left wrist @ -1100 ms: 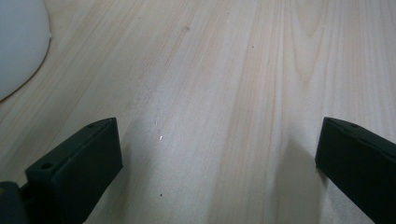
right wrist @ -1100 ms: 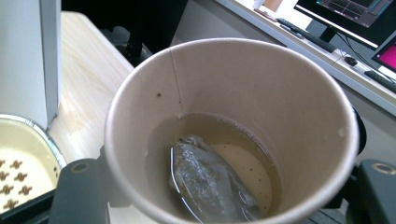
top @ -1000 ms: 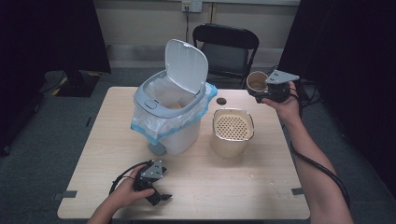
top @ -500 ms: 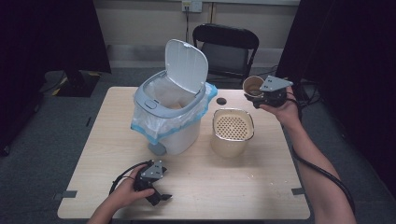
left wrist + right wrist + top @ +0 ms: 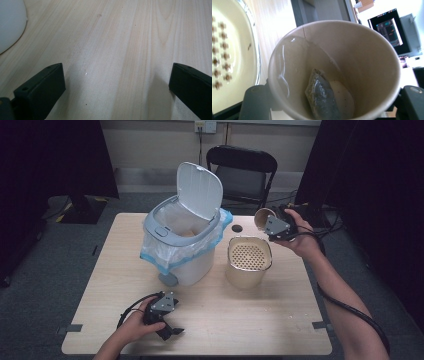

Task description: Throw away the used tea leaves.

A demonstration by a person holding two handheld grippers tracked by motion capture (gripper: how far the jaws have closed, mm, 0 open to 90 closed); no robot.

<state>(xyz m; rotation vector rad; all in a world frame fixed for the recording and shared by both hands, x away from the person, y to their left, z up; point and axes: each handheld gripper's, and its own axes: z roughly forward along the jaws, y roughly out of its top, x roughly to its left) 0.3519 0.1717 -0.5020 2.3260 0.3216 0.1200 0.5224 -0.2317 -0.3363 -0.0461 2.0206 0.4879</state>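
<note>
We see the right hand-held gripper (image 5: 270, 224) clamped on a paper cup (image 5: 334, 70), tilted above the perforated strainer pot (image 5: 248, 262), a wet tea bag (image 5: 322, 95) inside. The left hand-held gripper (image 5: 167, 325) rests wide open on bare tabletop (image 5: 120, 50) near the front edge, well apart from the lined bin (image 5: 182, 245).

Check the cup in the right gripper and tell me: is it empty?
No: in the right gripper view the paper cup holds a wet tea bag lying against its inner wall near the bottom.
</note>
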